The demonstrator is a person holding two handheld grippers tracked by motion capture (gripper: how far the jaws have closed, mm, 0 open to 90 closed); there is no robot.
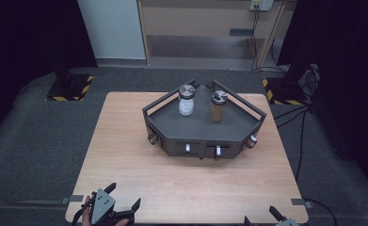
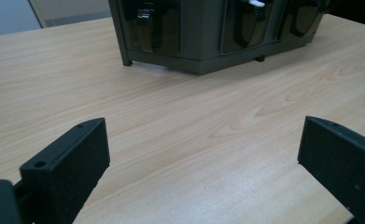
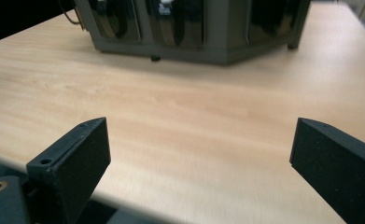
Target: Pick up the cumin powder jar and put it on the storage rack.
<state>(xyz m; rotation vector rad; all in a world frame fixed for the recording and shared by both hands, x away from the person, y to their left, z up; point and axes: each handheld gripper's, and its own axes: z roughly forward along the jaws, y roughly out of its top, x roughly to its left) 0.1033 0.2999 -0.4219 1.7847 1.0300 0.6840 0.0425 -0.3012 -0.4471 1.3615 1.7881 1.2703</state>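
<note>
You're basically at the starting line here. Your left gripper (image 1: 124,198) sits at the bottom left of the high view, jaws spread wide with nothing between them, and your right gripper (image 1: 259,214) pokes in at the bottom right edge, jaws just as wide and empty. Both hang over the near edge of the table (image 1: 125,155), well apart from the rack (image 1: 203,125) in the middle of the frame.

Nothing's been picked up yet by the look of it, so all the reaching and grabbing is still ahead.

The two jars stand upright on the rack's top tray: the white jar (image 1: 186,101) toward the left, the brown jar (image 1: 218,107) just beside it on the right, both with round metal lids. More jars look stowed in the front slots.
</note>
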